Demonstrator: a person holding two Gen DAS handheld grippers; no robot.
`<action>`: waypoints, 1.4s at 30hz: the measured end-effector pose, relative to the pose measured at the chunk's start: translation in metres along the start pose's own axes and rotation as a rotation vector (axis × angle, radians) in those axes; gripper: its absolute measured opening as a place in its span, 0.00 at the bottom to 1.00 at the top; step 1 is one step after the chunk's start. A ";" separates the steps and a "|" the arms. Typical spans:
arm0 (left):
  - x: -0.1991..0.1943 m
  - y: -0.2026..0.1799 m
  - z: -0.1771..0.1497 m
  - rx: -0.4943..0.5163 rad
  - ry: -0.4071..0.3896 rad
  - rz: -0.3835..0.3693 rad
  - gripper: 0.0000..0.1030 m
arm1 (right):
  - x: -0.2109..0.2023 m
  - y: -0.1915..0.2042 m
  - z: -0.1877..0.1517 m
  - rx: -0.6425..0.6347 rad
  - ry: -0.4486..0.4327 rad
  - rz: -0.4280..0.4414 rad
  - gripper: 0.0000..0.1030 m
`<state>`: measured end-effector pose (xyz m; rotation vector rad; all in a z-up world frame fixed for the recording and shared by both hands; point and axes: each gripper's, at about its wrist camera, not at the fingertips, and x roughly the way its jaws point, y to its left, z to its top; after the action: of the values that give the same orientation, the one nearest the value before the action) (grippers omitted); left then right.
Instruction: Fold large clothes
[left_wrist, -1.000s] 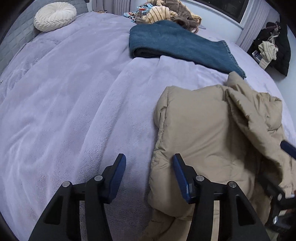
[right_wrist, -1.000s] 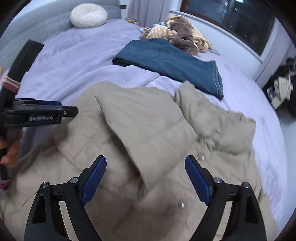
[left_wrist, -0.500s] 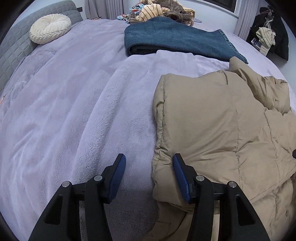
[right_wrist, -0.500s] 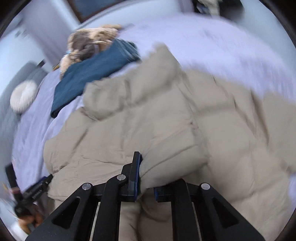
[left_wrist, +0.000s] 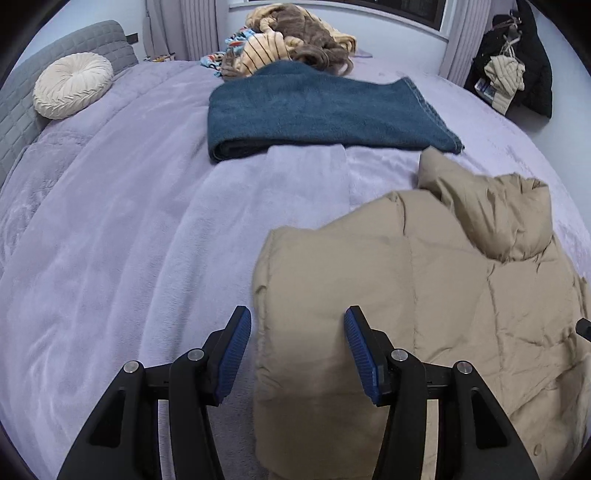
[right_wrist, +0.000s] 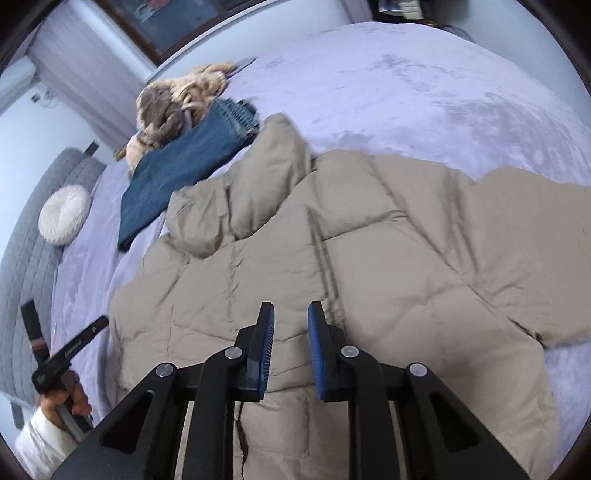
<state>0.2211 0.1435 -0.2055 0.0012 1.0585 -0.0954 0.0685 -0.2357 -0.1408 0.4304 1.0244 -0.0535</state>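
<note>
The puffy tan quilted jacket (right_wrist: 369, 240) is lying on the soft purple bed cover (left_wrist: 110, 240), near its front edge. The right gripper (right_wrist: 291, 347) is opening its jaws above the jacket, probably pinching nothing. The left gripper (left_wrist: 297, 349) is hanging half spread over the jacket's left edge.

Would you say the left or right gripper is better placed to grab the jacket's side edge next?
Left. The left gripper is open astride the jacket edge; the right gripper, jaws opening and empty, hangs over its middle.

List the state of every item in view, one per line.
Beige puffer jacket: spread on the bed, unfolded, hood crumpled.
Blue jeans: folded.
Clothes pile: heaped, unfolded.
Round cushion: leaning on the headboard.
Left tongs: open, over the jacket's edge, empty.
Right tongs: opening, narrow gap, gripping nothing.
</note>
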 end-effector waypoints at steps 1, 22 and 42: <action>0.010 -0.005 -0.004 0.010 0.016 0.015 0.54 | 0.012 0.008 0.000 -0.055 0.035 -0.011 0.16; -0.052 -0.079 -0.034 0.059 0.068 -0.009 0.72 | -0.043 -0.100 -0.056 0.292 0.074 0.012 0.46; -0.082 -0.256 -0.087 0.174 0.149 -0.113 1.00 | -0.120 -0.238 -0.094 0.493 0.005 0.012 0.80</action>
<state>0.0856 -0.1015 -0.1654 0.1069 1.1960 -0.2929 -0.1287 -0.4368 -0.1588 0.8847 1.0104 -0.2981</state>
